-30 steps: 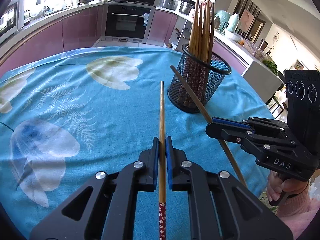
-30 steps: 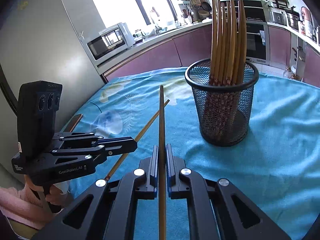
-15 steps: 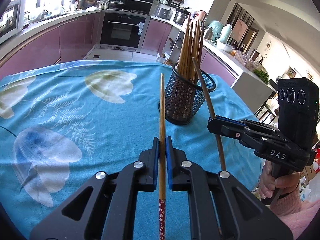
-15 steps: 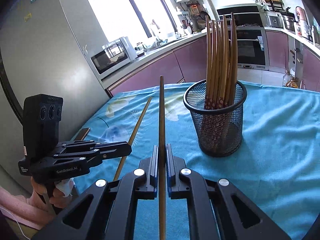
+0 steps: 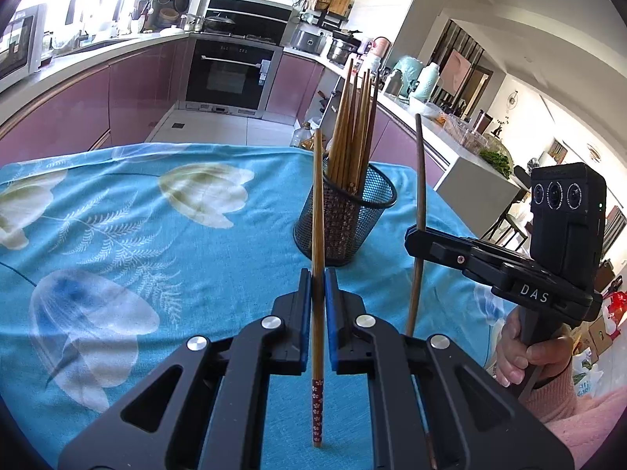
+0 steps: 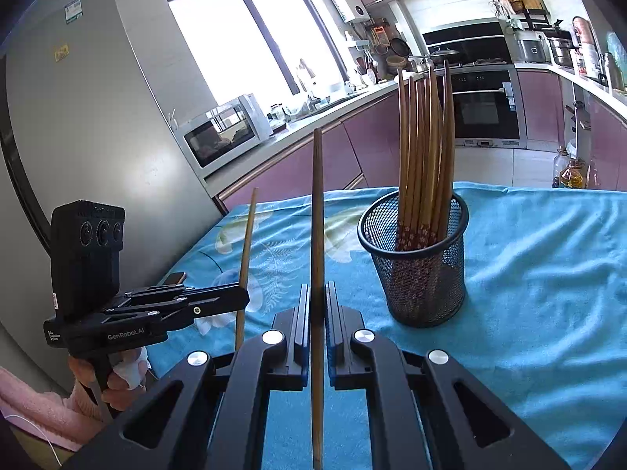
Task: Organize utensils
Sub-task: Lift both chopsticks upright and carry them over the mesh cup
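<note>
1. I'm looking across a kitchen with pink cabinets, a built-in oven and a microwave.
2. The tabletop wears a blue floral cloth.
3. A black mesh holder stands on it, full of upright chopsticks.
4. My left tongs are clamped on one chopstick, tip raised, just beside the holder.
5. My right tongs pinch a second chopstick likewise.
</note>
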Demonstrator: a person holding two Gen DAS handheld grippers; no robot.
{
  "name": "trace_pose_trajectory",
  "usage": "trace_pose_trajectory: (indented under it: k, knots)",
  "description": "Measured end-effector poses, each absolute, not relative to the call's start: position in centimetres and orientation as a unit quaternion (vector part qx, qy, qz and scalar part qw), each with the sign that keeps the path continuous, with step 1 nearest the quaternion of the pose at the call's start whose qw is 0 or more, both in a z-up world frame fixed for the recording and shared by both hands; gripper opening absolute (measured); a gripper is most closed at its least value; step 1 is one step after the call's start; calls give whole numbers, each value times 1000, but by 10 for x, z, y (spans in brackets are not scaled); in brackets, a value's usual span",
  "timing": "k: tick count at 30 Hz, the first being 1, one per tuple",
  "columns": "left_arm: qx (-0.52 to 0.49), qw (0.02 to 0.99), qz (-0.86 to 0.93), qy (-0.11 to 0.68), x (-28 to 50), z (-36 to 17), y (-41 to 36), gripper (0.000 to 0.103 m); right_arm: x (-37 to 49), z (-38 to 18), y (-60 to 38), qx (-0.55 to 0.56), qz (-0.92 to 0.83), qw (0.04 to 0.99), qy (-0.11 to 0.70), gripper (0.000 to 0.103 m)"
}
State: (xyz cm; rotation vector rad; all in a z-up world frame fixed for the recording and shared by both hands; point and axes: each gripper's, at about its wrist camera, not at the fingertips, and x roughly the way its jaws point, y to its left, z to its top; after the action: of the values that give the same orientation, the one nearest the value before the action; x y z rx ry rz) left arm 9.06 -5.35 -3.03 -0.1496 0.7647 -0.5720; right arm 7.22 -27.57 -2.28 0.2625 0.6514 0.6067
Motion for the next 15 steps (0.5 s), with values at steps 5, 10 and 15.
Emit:
trace_pose_trajectory:
  k: [5, 10, 15]
  knots:
    - [-73, 887, -283, 359, 88, -24, -56, 8, 72, -17, -280, 128, 291, 898, 304, 6]
    - [-75, 888, -287, 350, 88, -18, -58, 8, 72, -11, -283, 128, 292, 901, 294, 6]
    - [-71, 893, -282, 343, 91, -15, -61, 8, 74, -5, -285, 126, 290, 904, 286, 6]
